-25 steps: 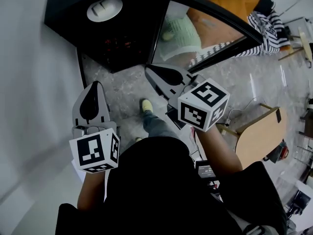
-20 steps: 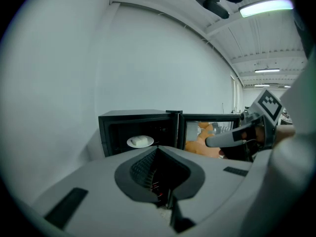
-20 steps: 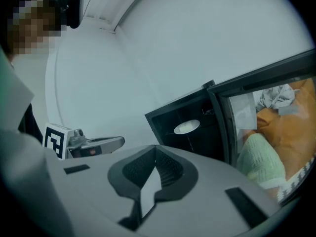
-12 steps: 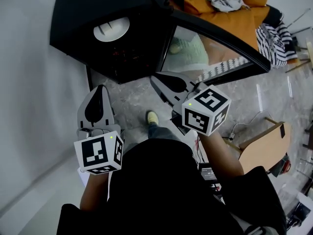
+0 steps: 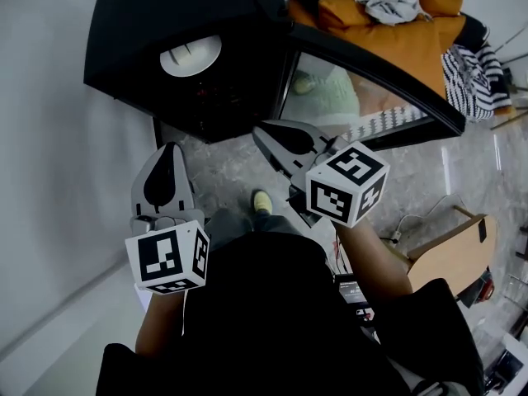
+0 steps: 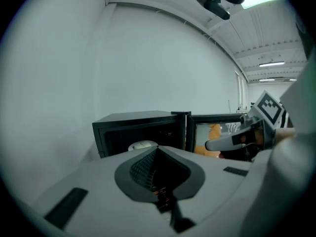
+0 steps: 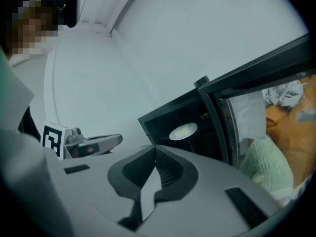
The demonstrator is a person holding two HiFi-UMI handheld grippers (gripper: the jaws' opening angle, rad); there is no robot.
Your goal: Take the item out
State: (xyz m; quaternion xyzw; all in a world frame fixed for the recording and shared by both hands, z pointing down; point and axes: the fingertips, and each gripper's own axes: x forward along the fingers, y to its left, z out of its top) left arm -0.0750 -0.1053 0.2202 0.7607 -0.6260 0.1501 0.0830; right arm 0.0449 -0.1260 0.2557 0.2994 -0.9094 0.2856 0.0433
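Note:
A black microwave-like box (image 5: 181,7) stands open on the floor, its glass door (image 5: 371,81) swung out to the right. Inside it lies a white plate (image 5: 190,56) with a pale item on it; the plate also shows in the left gripper view (image 6: 143,145) and the right gripper view (image 7: 183,131). My left gripper (image 5: 167,148) is shut and empty, a short way in front of the opening. My right gripper (image 5: 262,130) is also shut and empty, level with the door's hinge side. Neither touches the box or the plate.
A white wall (image 5: 49,139) runs along the left. Behind the door is an orange sofa (image 5: 388,31) with clothes piled on it. A wooden board on legs (image 5: 450,250) and cables lie at the right. My foot (image 5: 261,200) is on the marbled floor below the grippers.
Both grippers and I have come closer to the open box, which now sits lower and larger in the head view. The jaws stayed shut and nothing was picked up.

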